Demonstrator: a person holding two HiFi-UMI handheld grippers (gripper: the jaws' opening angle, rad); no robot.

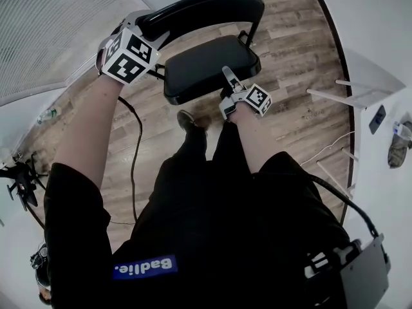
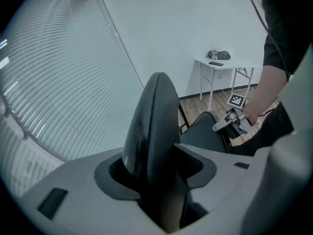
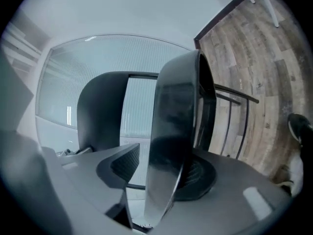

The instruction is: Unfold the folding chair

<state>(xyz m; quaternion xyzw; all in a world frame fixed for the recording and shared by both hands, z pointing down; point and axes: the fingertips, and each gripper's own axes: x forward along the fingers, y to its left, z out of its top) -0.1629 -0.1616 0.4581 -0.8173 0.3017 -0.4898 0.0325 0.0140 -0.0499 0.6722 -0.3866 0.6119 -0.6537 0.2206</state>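
Black padded folding chair [image 1: 193,50], standing on the plank floor [image 1: 293,50] before the person. Backrest [image 1: 212,5] clenched by the fingers of the left gripper [image 1: 139,26], apparently to steady the frame. Seat [image 1: 206,66] near level, its front edge between the released fingers of the right gripper [image 1: 230,82].

White table [image 2: 239,63] by wall, window blinds [image 2: 58,82], wood floor [image 1: 302,56], black cable [image 1: 137,148]
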